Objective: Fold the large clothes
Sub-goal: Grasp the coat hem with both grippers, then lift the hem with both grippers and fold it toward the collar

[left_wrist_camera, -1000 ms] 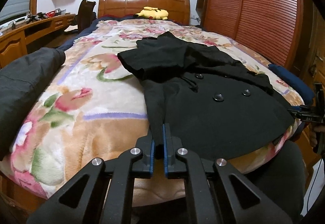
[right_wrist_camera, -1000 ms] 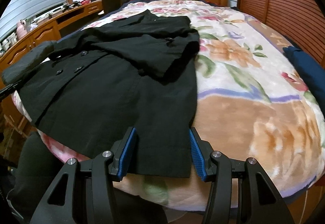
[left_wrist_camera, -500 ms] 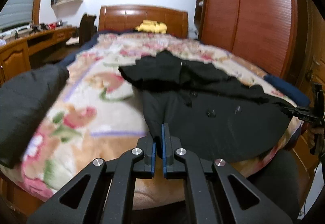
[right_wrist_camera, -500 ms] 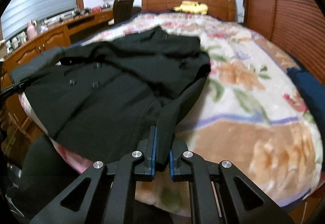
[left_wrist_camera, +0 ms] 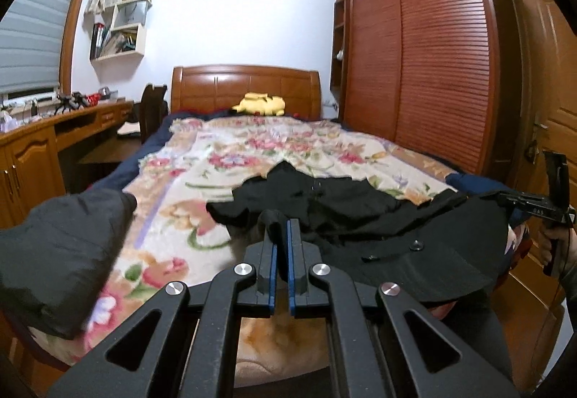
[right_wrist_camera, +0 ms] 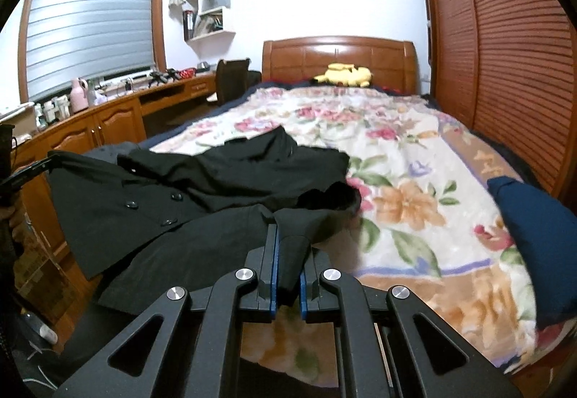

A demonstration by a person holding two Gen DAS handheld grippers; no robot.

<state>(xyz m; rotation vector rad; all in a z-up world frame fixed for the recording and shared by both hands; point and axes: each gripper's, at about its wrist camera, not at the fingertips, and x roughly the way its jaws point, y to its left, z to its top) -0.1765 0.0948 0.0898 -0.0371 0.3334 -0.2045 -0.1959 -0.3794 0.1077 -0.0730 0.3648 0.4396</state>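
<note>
Black cloth fills the near end of the bed (right_wrist_camera: 450,189): a dark coat (right_wrist_camera: 223,181) with round buttons (right_wrist_camera: 130,205) lies across the flowered blanket (left_wrist_camera: 252,149), its hem raised off the bed edge. The left gripper (left_wrist_camera: 280,235) has its fingers pressed together on one corner of the hem, a fold of cloth bulging above the blue pads. The right gripper (right_wrist_camera: 288,250) is clamped on the other corner, the cloth bunched between its fingers. A yellow plush toy (right_wrist_camera: 344,74) sits by the wooden headboard (left_wrist_camera: 245,88). A navy cushion (right_wrist_camera: 533,228) lies at the right edge of the bed, beside the wardrobe (left_wrist_camera: 425,66).
</note>
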